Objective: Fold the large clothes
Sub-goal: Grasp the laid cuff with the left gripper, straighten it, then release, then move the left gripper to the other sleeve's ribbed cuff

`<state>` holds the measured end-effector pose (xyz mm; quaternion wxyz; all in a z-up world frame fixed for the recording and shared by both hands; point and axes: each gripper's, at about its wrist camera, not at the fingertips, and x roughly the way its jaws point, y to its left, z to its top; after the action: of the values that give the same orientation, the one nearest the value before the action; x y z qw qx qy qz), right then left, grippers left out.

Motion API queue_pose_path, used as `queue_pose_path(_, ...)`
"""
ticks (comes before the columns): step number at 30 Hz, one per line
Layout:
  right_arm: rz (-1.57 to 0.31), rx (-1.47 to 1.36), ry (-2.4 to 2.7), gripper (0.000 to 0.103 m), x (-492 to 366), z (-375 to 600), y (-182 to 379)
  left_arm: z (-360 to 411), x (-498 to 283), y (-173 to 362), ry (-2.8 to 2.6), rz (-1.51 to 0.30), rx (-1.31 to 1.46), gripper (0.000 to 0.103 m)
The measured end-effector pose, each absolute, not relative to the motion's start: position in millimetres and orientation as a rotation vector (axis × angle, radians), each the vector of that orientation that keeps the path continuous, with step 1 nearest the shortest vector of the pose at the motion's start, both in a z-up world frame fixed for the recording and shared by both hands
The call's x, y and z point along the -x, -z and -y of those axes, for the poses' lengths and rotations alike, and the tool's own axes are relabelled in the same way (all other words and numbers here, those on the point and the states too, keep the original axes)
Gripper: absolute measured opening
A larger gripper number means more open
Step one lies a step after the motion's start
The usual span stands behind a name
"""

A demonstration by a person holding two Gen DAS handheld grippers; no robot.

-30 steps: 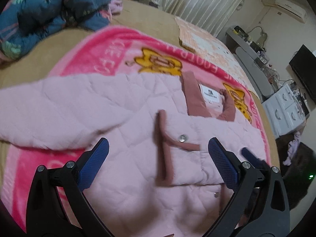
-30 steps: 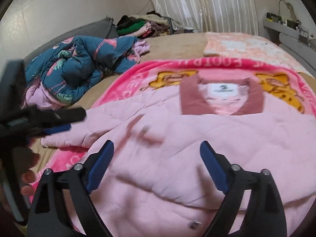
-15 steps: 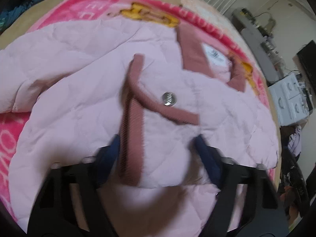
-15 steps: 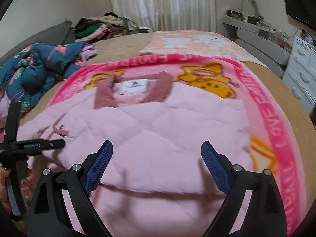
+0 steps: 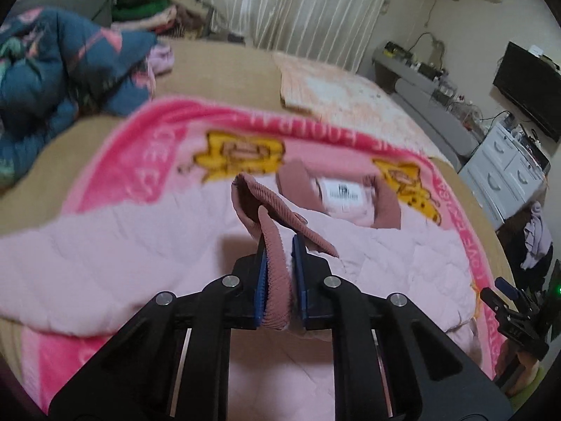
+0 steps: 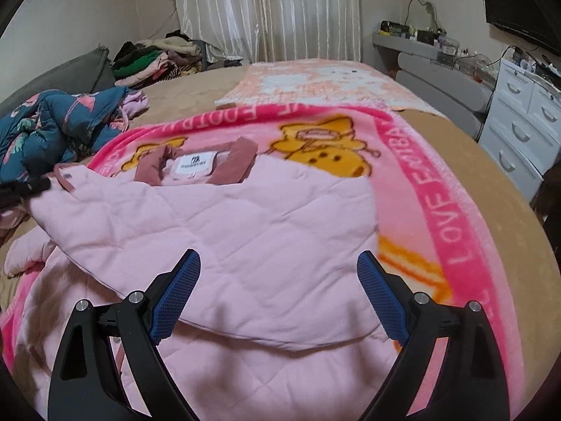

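Note:
A large pale pink quilted jacket (image 6: 245, 231) with a dusty-rose ribbed collar (image 6: 231, 168) and white label lies spread on a pink cartoon blanket (image 6: 452, 210) on the bed. It also shows in the left wrist view (image 5: 105, 245). My left gripper (image 5: 278, 273) is shut on the jacket's rose ribbed cuff (image 5: 277, 256) and holds it lifted above the jacket. My right gripper (image 6: 278, 294) is open and empty, low over the jacket's folded lower part; it shows at the right edge of the left wrist view (image 5: 508, 315).
A blue floral quilt (image 6: 52, 129) is bunched at the bed's left. A peach towel (image 6: 315, 84) lies at the far end. A clothes pile (image 6: 154, 59) sits at the back left. White drawers (image 6: 526, 112) and a grey shelf stand at the right.
My left gripper has closed on the ribbed cuff and lifted it off the jacket. My right gripper has shifted to the right side of the jacket and stays open.

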<state>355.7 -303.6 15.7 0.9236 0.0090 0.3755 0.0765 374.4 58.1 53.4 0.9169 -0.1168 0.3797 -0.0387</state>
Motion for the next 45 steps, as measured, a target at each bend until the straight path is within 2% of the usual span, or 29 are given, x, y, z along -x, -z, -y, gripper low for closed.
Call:
queue_pose_path(3,-0.784,-0.033,-0.158,0.090,-362.8,303.1,-11.0,-60.6,-374.8,-46.3,0.073,-0.783,0.202,0.007)
queue_pose_path(12,-0.916,0.024,-0.191,0.090,-384.1,278.8,26.0,-81.1,-372.6,54.7,0.006,-0.968,0.188,0.008)
queue_pose_path(16,-1.018,0.053,-0.141,0.091,-396.6,278.6,53.6,-82.2,-368.1,62.6,0.007,-0.974,0.191,0.010)
queue_pose_path(19,-1.021,0.053,-0.123,0.094,-398.7,277.3,63.3,-81.0,-367.1,63.4,0.004,-0.974,0.174,0.011)
queue_pose_path(26,-1.014,-0.009,-0.136,0.094,-389.7,280.9,47.2,-84.9,-360.3,58.1,-0.008,-0.985,0.206,0.021)
queue_pose_path(30,-0.984,-0.078,-0.171,0.094,-380.6,284.8,34.4,-84.2,-352.3,52.5,-0.005,-0.980,0.187,0.034)
queue_pose_path(32,-0.978,-0.052,-0.175,0.094,-376.4,279.7,30.3,-86.1,-348.2,49.6,-0.001,-0.984,0.196,0.037)
queue_pose_path(36,-0.946,-0.023,-0.201,0.095,-364.8,267.3,21.3,-87.8,-337.1,36.3,-0.009,-0.956,0.185,0.063)
queue_pose_path(39,-0.947,-0.017,-0.216,0.096,-358.0,257.2,16.9,-87.8,-330.0,26.2,-0.016,-0.939,0.173,0.068)
queue_pose_path(42,-0.924,-0.004,-0.223,0.098,-351.5,246.8,8.0,-88.5,-323.0,16.5,-0.027,-0.924,0.165,0.088)
queue_pose_path(45,-0.894,-0.006,-0.225,0.099,-345.5,238.6,-1.8,-87.8,-310.8,3.3,-0.040,-0.891,0.136,0.093)
